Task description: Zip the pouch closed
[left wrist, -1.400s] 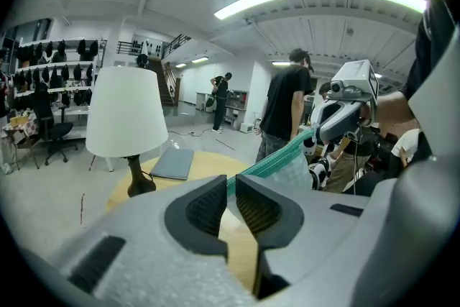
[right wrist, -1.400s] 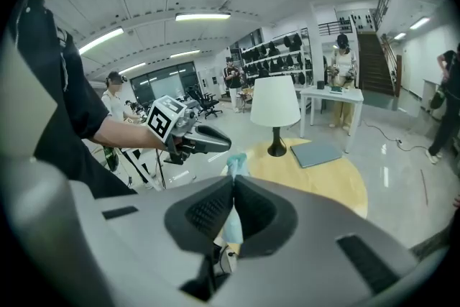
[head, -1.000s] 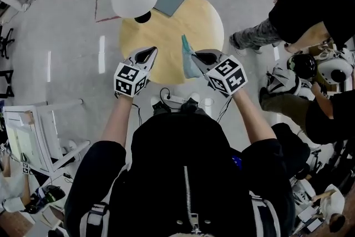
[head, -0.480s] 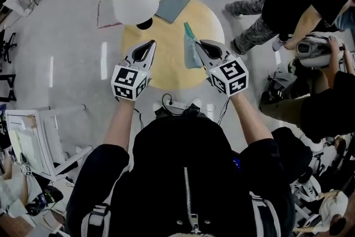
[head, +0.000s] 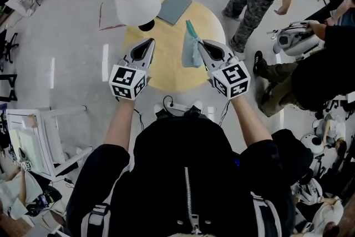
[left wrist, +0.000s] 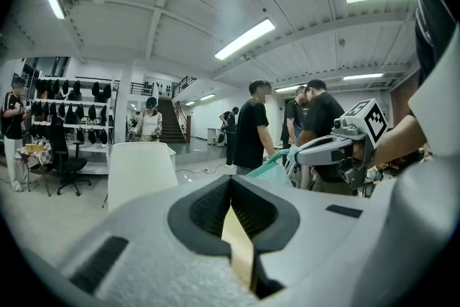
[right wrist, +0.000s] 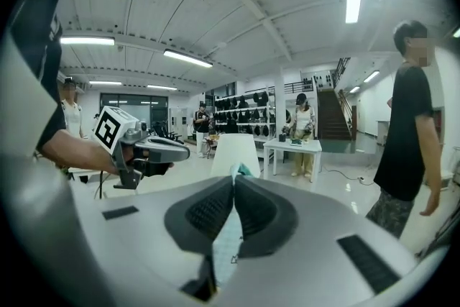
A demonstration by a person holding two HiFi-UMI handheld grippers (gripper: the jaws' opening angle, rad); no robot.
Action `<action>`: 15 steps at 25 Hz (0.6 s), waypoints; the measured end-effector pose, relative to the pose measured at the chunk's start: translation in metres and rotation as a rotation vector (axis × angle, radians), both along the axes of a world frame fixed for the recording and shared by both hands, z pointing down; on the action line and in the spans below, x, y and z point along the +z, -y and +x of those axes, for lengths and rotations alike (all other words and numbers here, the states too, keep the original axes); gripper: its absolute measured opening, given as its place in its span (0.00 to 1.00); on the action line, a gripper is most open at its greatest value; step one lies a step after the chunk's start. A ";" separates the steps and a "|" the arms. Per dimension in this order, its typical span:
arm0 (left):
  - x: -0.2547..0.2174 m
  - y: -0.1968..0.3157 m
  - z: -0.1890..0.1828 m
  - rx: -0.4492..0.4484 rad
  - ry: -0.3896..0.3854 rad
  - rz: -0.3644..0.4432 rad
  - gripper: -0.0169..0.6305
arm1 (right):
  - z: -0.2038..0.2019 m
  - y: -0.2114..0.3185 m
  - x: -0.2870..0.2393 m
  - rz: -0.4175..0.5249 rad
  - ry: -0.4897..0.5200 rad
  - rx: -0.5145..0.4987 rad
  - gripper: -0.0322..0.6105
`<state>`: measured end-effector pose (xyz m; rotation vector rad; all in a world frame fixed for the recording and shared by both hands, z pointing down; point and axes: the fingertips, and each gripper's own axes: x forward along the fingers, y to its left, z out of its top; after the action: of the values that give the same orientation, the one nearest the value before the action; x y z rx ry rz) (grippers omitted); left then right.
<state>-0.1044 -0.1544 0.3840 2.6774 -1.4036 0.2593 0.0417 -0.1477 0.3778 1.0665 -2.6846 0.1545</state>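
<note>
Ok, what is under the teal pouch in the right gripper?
The round yellow table's top shows around the pouch. The patch straight below is covered by the pouch itself and cannot be seen.

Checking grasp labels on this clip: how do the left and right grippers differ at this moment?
The right gripper is shut on the teal pouch, whose fabric runs between its jaws. The left gripper is shut on nothing. In the head view the right gripper touches the pouch, while the left gripper is clear of it, off to its left. Both have their jaws together and point forward over the round table.
</note>
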 end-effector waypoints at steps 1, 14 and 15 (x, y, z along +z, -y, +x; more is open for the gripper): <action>0.000 -0.001 -0.001 0.000 -0.001 -0.002 0.03 | 0.000 -0.002 0.000 -0.001 -0.002 -0.002 0.06; 0.012 -0.013 0.005 0.033 -0.012 -0.025 0.03 | 0.003 -0.019 0.001 -0.004 -0.005 0.001 0.07; 0.013 -0.013 0.004 0.034 -0.014 -0.027 0.03 | 0.003 -0.020 0.001 -0.002 -0.004 0.000 0.06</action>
<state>-0.1002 -0.1413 0.3970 2.6777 -1.3426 0.2608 0.0445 -0.1275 0.3786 1.0649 -2.6800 0.1542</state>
